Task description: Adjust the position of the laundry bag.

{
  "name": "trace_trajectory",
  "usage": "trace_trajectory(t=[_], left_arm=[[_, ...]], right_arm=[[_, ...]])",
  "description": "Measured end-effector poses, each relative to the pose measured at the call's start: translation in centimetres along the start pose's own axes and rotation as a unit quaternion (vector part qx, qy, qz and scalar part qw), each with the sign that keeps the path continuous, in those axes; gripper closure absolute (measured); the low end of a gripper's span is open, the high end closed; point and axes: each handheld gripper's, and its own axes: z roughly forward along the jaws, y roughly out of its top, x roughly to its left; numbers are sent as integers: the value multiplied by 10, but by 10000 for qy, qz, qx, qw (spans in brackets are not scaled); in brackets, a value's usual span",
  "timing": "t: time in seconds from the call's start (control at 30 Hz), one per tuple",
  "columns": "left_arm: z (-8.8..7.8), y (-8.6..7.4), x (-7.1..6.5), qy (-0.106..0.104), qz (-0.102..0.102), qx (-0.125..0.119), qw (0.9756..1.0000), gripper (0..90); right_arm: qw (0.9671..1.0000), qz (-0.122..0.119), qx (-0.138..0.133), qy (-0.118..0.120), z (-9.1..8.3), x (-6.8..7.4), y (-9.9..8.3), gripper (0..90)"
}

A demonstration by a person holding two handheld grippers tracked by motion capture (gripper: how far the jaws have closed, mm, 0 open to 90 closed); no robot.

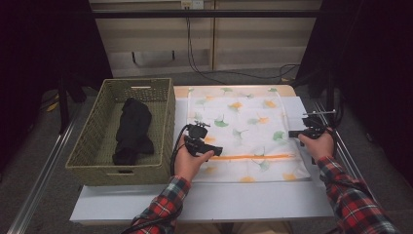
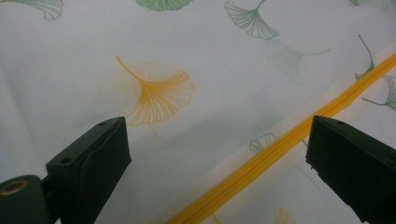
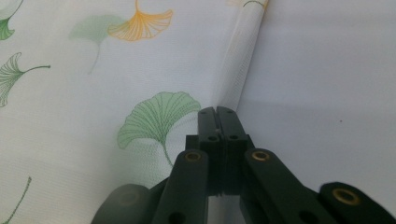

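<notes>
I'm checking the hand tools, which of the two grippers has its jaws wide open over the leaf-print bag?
The left gripper: its jaws stand far apart above the bag's yellow zipper. The right gripper is shut at the bag's edge.

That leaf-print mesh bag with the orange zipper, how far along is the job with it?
Early on. Done: the mesh bag lies flat on the table. In hand: the right gripper is shut at the bag's right edge, though a pinch on the fabric can't be confirmed; the left gripper is open above the zipper. Left: the zipper looks closed, and the black garment sits in the wicker basket.
</notes>
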Motion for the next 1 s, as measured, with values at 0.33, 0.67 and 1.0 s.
trace_trajectory(t=[0.33,0.67,1.0], left_arm=[[1,0,2,30,-3,7,10000,58],[1,0,2,19,20,33,10000,58],[1,0,2,25,3,3,10000,51]], right_arm=[[9997,-253,-4,-4,-1,1,2,807],[9985,-457,-29,287,-4,3,-5,464],[9974,-449,-119,559,-14,5,-9,243]])
